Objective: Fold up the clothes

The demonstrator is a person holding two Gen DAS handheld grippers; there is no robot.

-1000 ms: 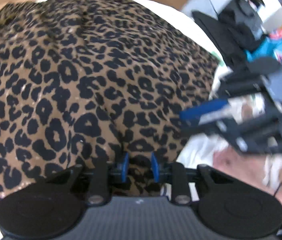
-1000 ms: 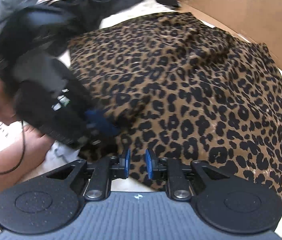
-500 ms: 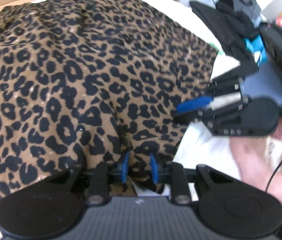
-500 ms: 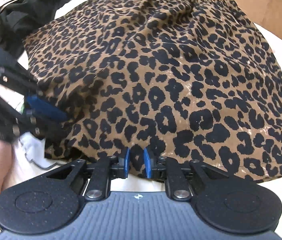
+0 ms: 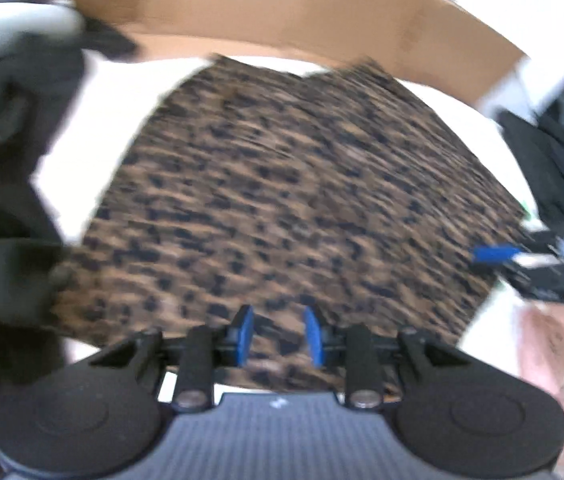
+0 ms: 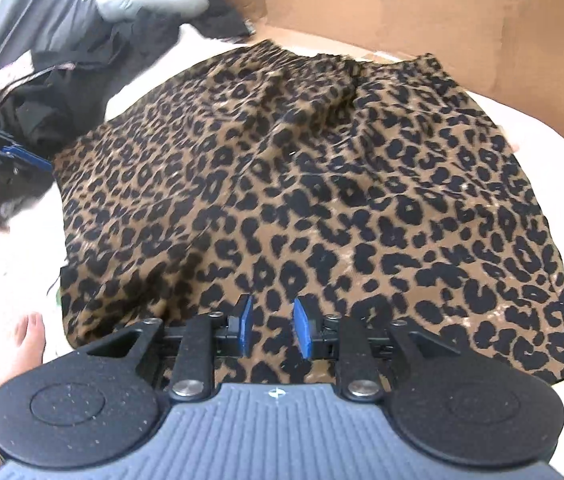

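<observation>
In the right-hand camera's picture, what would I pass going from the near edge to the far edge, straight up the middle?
Right gripper with its blue fingers apart and opening, no cloth pinched between them → leopard-print garment spread flat → strip of white surface → cardboard wall.

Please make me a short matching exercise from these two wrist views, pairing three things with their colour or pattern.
Things:
1. garment spread on the white surface
2. wall behind the garment
3. pads of the right gripper

Colours:
a. blue
b. leopard print, brown with black spots
c. plain cardboard brown

Pairs: 1-b, 2-c, 3-a
</observation>
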